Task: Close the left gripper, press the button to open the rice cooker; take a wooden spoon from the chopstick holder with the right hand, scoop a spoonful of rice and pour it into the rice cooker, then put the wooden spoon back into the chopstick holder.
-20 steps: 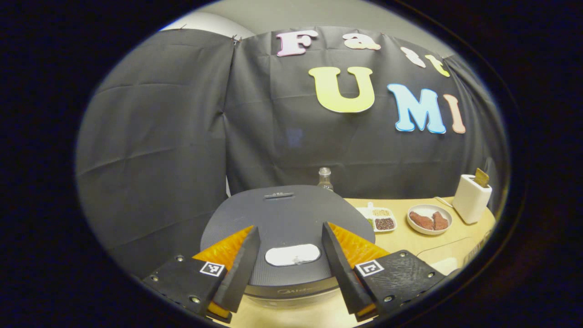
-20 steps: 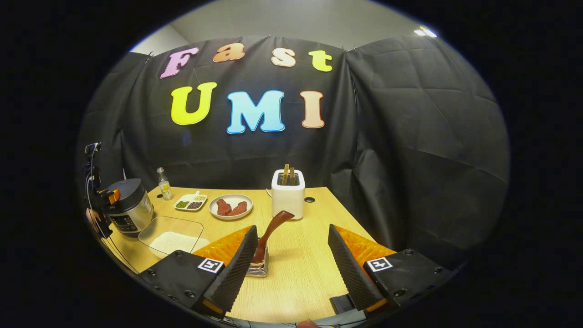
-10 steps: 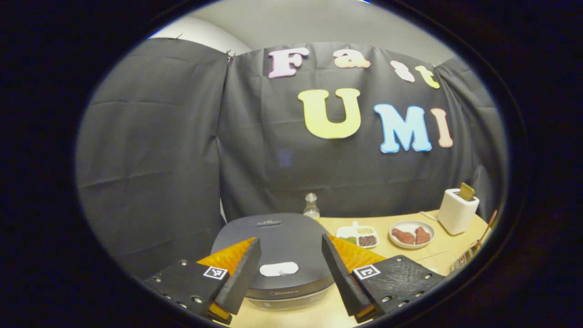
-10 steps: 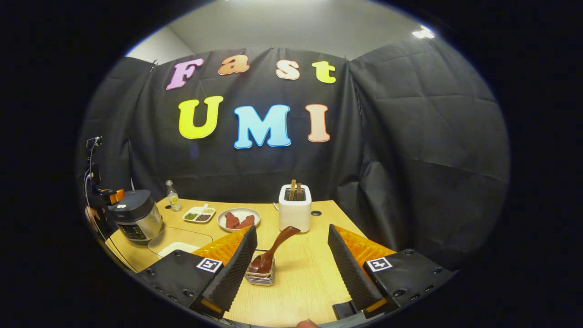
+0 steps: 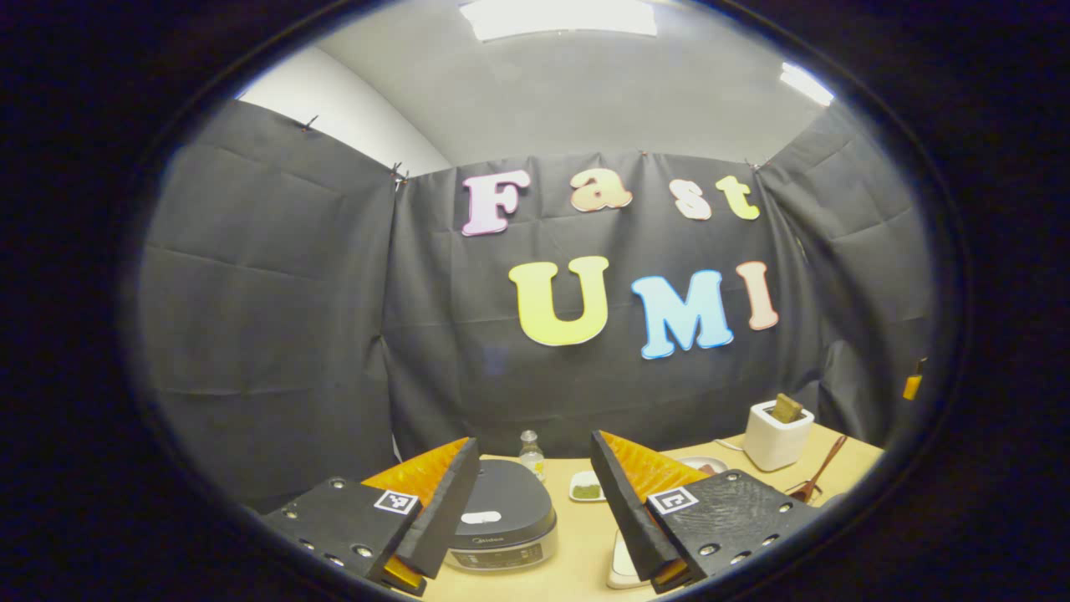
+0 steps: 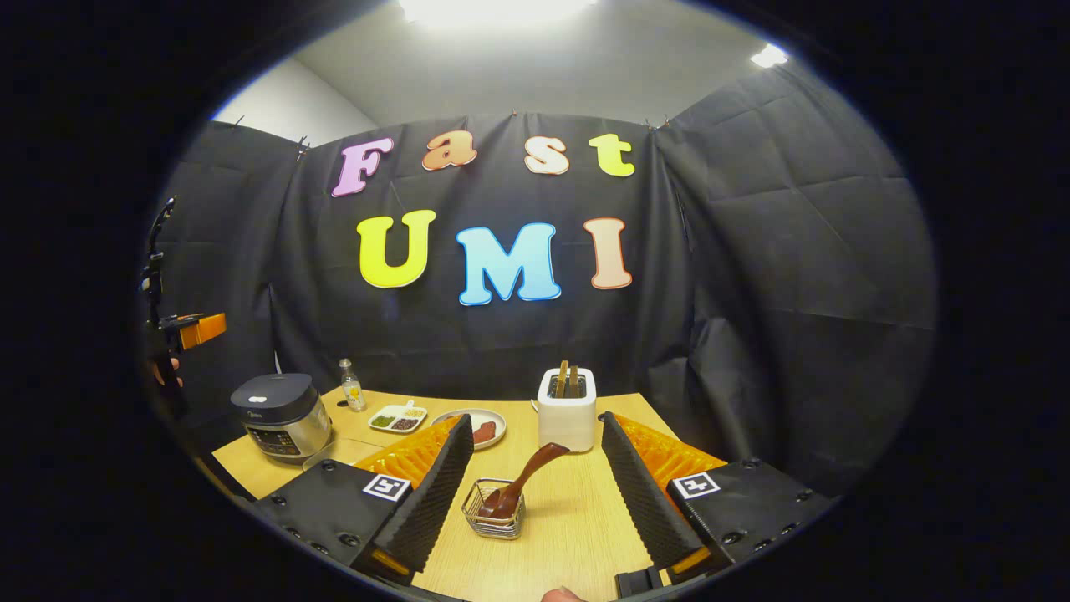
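Jaws of both grippers gape wide above rice cooker (image 5: 500,525), bottle (image 5: 530,455) behind.

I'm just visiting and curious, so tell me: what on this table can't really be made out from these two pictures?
- Glass rice dish, right gripper view: mostly hidden behind the right hand-held gripper.
- Plate, left gripper view: covered by a finger of the left hand-held gripper.
- Rice cooker panel: too small to read.
- Wire holder: the wooden spoon bowl sits inside, contents unclear.
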Motion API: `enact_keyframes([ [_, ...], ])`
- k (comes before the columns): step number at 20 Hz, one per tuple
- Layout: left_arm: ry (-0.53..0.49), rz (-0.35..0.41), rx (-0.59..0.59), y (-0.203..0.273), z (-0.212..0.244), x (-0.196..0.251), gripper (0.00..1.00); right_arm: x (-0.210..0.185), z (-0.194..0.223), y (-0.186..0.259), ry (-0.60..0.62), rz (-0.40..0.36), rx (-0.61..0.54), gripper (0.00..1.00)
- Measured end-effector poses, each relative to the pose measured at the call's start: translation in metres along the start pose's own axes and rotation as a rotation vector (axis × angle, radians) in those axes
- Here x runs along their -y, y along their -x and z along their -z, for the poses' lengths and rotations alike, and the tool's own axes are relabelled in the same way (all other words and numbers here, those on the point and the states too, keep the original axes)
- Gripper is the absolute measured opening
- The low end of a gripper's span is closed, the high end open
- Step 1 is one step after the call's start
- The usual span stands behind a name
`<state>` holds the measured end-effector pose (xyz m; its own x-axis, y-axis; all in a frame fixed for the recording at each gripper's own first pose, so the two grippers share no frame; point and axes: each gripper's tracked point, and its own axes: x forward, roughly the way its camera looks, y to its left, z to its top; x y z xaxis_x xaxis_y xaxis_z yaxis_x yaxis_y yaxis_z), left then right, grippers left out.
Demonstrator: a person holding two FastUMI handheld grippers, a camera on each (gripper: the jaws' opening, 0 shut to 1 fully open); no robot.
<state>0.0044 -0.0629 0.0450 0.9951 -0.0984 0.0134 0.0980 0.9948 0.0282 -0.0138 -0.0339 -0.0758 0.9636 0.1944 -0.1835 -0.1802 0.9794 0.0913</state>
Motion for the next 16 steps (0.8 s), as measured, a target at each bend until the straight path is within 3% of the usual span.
enact_keyframes([
  [8,-0.046,0.117,0.047,0.065,-0.015,0.032,0.83,-0.04,-0.036,0.01,-0.014,-0.012,0.08,0.98],
  [16,-0.034,0.111,0.048,0.097,-0.007,0.019,0.83,-0.078,-0.049,0.022,-0.01,-0.042,0.122,0.98],
])
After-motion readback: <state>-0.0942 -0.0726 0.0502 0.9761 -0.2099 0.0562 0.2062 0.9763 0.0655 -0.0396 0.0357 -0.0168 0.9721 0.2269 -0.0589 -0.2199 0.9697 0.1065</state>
